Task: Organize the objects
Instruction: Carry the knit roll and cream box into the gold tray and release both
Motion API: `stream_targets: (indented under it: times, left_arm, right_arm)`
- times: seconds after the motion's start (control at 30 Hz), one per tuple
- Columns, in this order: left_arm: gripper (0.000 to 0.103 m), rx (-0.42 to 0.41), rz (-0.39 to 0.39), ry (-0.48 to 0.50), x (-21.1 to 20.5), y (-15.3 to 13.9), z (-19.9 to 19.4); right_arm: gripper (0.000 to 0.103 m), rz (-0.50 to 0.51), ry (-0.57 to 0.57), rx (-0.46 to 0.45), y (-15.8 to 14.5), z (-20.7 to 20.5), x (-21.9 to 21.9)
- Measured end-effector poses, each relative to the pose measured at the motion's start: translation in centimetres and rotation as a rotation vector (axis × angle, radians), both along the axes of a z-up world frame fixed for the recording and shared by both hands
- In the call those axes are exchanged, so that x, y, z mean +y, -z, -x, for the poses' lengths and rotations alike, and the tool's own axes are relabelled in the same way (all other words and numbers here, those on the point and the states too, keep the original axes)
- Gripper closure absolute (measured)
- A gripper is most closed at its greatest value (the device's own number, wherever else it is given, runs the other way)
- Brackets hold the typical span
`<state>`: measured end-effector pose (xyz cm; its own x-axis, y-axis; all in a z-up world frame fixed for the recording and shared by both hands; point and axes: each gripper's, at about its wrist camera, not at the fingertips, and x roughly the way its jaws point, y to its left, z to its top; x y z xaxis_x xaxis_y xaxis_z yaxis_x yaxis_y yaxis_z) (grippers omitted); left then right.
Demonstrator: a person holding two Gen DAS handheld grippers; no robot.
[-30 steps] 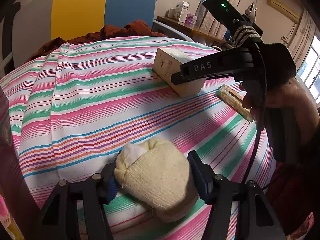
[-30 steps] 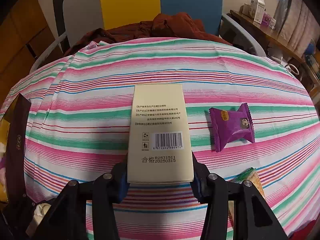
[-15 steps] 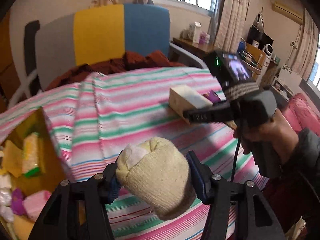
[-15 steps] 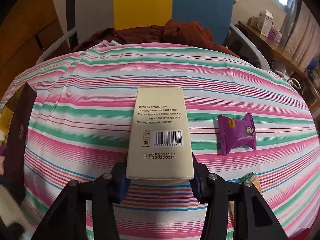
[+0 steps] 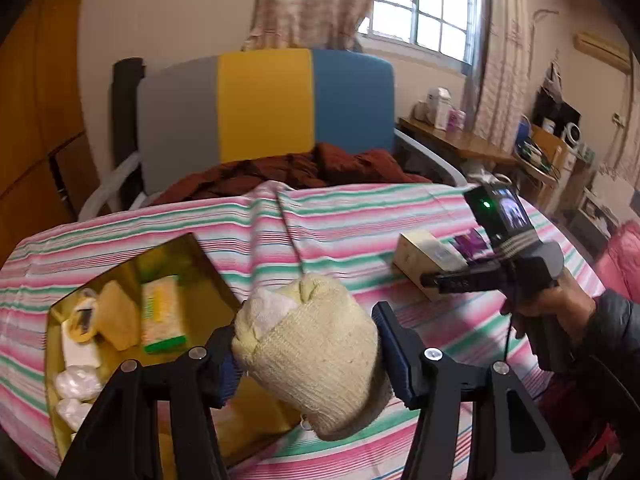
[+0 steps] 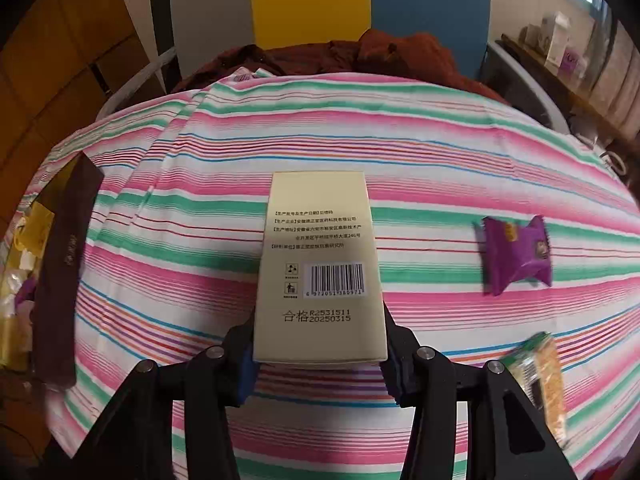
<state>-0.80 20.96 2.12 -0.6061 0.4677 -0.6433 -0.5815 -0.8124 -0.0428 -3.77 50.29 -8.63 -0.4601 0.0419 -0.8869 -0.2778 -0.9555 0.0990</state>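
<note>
- Here, in the left wrist view, we see our left gripper (image 5: 306, 350) with its jaws closed against both sides of a cream knitted glove bundle (image 5: 310, 350), which is held up above the bed.
- Below and to the left of the bundle sits an open yellow box (image 5: 208, 280) on the striped sheet (image 5: 340, 216).
- Inside the box lie a green-edged packet (image 5: 162, 314), a pale yellow pouch (image 5: 114, 316) and some white wrapped items (image 5: 76, 384); they are blurred, so we cannot say more about them.
- To the right in the same view, a hand (image 5: 556, 308) in a dark sleeve (image 5: 616, 332) holds our right gripper (image 5: 430, 280), whose finger lies against the side of a cream carton (image 5: 424, 254).
- In the right wrist view, the right gripper (image 6: 320, 354) has its jaws pressed on the two long sides of the cream carton (image 6: 320, 264), near its close end.
- The carton's face with a barcode and printed text is turned up toward the camera; whether it rests on the sheet or is raised, we cannot tell.
- On the striped sheet (image 6: 180, 200), right of the carton and well apart from it, lies a purple snack packet (image 6: 516, 254).
- Nearer the camera on the right lies a green and yellow snack bar (image 6: 544, 380), blurred.
- At the left edge, a dark brown box flap (image 6: 64, 272) stands up, with yellow items behind it.
- At the head of the bed lie a reddish-brown blanket (image 6: 360, 54) and a headboard (image 5: 264, 104) in grey, yellow and blue panels.
</note>
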Motion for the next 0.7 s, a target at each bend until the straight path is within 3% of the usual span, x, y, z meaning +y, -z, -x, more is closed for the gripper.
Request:
stream_targets:
  times: [0.2,0.7]
  left_arm:
    - [0.043,-0.012,-0.021,-0.074,-3.5,0.2,1.0]
    - [0.043,-0.073,-0.080,-0.188,-9.9,2.3,2.4]
  right_arm:
    - [0.053,0.092,0.004,0.047,-1.8,0.4,-2.4]
    - [0.053,0.144,-0.165,0.158,-6.5,0.5,-14.1]
